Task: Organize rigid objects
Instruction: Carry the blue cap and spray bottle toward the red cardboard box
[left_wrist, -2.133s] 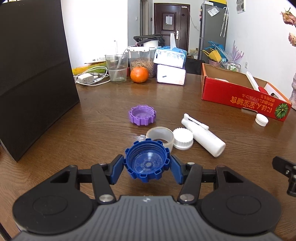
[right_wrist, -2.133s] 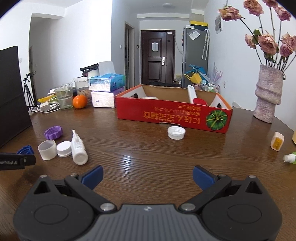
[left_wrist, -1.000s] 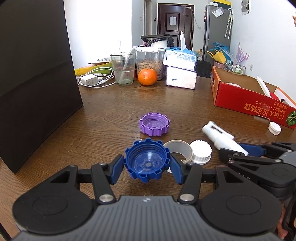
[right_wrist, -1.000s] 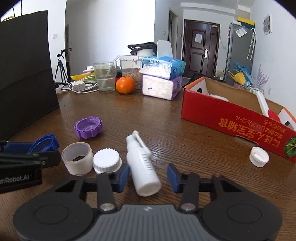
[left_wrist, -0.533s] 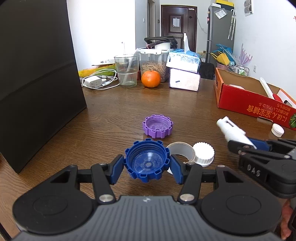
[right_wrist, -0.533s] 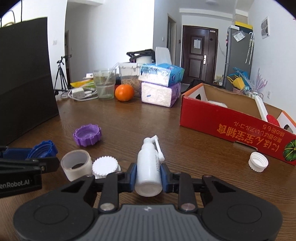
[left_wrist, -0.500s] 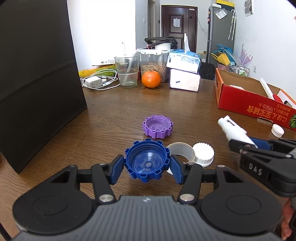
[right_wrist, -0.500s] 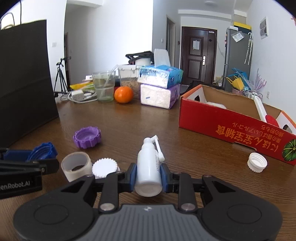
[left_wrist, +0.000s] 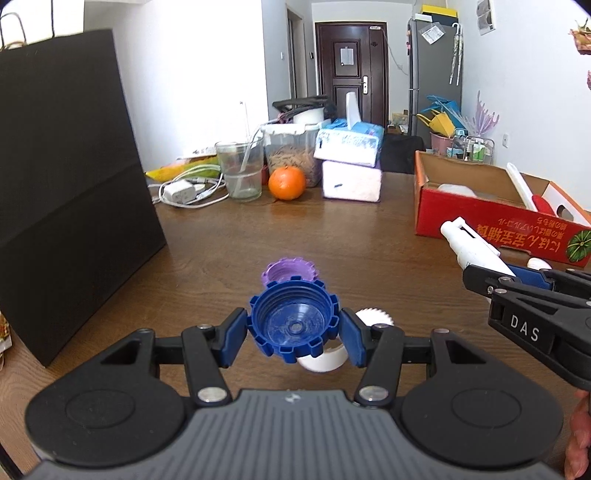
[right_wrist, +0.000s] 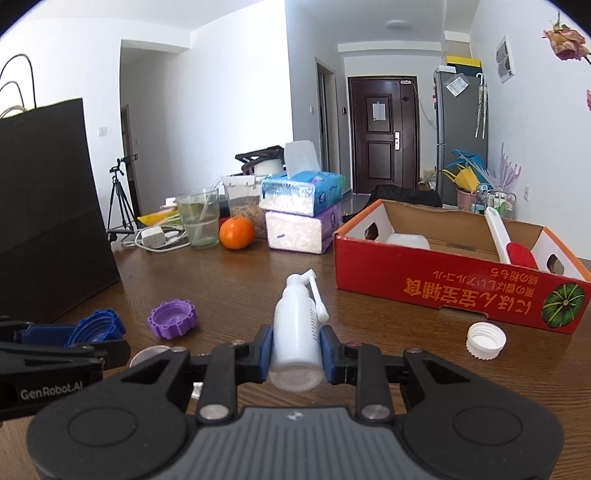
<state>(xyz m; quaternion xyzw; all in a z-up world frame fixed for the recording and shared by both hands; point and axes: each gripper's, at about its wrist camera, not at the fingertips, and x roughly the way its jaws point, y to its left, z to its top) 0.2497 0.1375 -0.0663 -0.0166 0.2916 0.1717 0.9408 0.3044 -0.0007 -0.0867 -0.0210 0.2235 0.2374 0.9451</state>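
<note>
1. The blue cap (left_wrist: 293, 325) is clamped between the pads of the left gripper (left_wrist: 293, 334), open side facing the camera, and is held clear of the wooden table (left_wrist: 332, 236).
2. The jaws of that left gripper are set only part-way apart, just as wide as the cap.
3. The white spray bottle (right_wrist: 297, 332) is pinched around its body by the right gripper (right_wrist: 295, 350), nozzle pointing away from the camera; the jaws are drawn in tight on it.
4. From the left wrist view the bottle (left_wrist: 474, 247) is seen raised above the tabletop, in front of the red cardboard box (left_wrist: 491, 218).
5. The purple cap (right_wrist: 173, 318) is left lying on the table, open side up, just beyond the held blue cap.
6. A white ridged cap (left_wrist: 375, 318) and a translucent ring (left_wrist: 321, 360) are glimpsed on the table, partly hidden behind the left gripper.
7. Another white cap (right_wrist: 485, 340) is seen lying near the front wall of the box.
8. Inside the box a white container (right_wrist: 408, 239) and a red-and-white brush (right_wrist: 511, 247) are seen.
9. A black paper bag (left_wrist: 70, 206) is stood at the table's left side.
</note>
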